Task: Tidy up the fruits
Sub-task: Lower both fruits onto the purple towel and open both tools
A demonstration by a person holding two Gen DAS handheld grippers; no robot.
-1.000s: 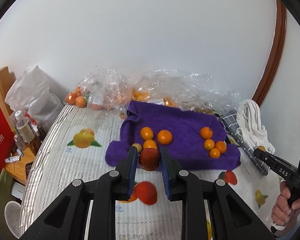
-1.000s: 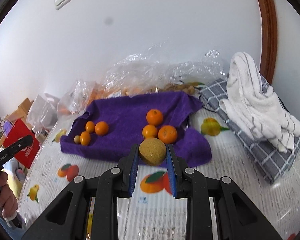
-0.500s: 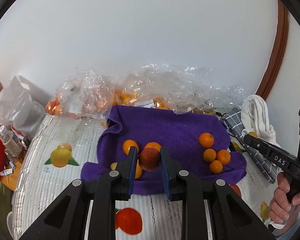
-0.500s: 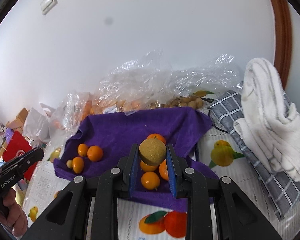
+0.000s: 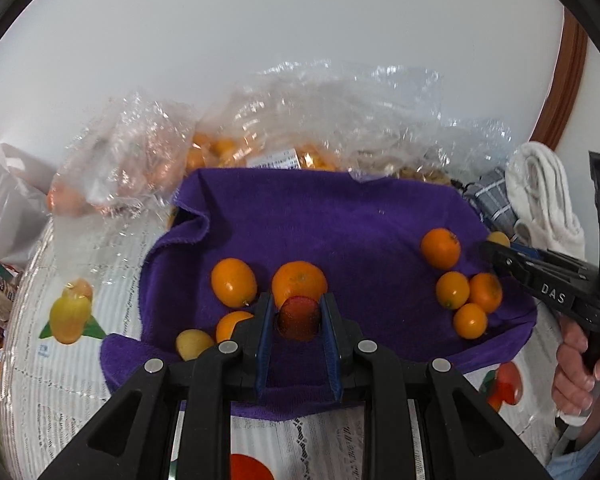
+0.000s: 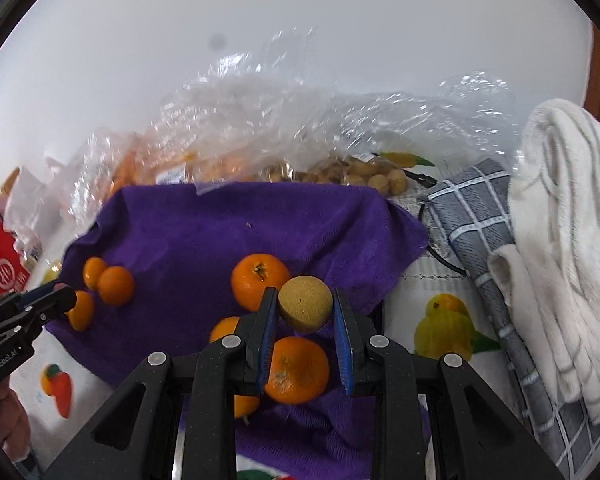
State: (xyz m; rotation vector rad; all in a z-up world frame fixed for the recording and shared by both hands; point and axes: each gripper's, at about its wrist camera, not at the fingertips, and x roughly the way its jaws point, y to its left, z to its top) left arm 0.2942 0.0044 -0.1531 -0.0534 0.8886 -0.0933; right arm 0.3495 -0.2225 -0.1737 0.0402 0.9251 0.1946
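My left gripper [image 5: 298,312] is shut on a small dark red fruit [image 5: 298,318], held above the near part of the purple towel [image 5: 332,216]. Just beyond it lie a big orange [image 5: 299,280], another orange [image 5: 233,282] and a small yellow fruit [image 5: 193,344]. My right gripper [image 6: 305,312] is shut on a round tan fruit [image 6: 305,309] over a group of oranges [image 6: 260,280] on the purple towel [image 6: 220,232]. A lower orange [image 6: 296,370] sits under its fingers. The right gripper [image 5: 496,254] also shows at the right edge of the left wrist view, near several small oranges [image 5: 468,292].
Clear plastic bags of oranges [image 5: 220,152] and tan fruit [image 6: 364,172] lie behind the towel by the wall. A grey checked cloth [image 6: 484,232] and a white towel [image 6: 560,216] lie right. A red box [image 6: 0,272] stands left. A hand [image 5: 580,364] holds the right gripper's handle.
Both grippers have moved forward and down over the purple towel, each still holding its fruit. The oranges and the plastic bags now look closer and larger.
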